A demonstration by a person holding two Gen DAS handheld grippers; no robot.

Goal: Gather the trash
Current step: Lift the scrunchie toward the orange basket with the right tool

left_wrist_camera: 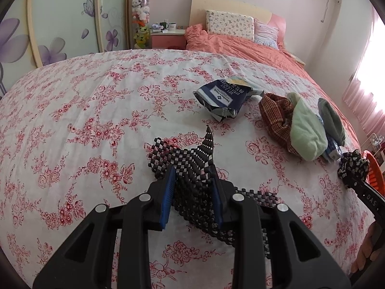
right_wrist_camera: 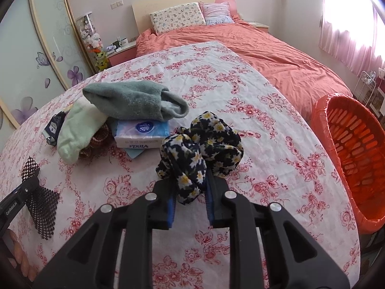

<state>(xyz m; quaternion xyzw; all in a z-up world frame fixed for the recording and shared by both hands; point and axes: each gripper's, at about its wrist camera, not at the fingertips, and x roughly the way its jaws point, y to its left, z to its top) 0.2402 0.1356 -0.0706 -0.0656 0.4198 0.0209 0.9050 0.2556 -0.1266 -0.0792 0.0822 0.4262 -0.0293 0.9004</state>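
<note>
surface: floral-sheeted bed (left_wrist_camera: 84, 110) | on it – snack bag (left_wrist_camera: 222, 96), towels (right_wrist_camera: 130, 103), tissue pack (right_wrist_camera: 142, 134)

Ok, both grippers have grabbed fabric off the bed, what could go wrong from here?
1. The right hand-held gripper pinches only one fold of the floral cloth; it could slip out before the orange basket.
2. The left hand-held gripper holds the black mesh piece mid-sheet, so trailing ends may drag on the bedsheet.
3. The task is trash: the snack bag still lies untouched, while cloths are held.
</note>
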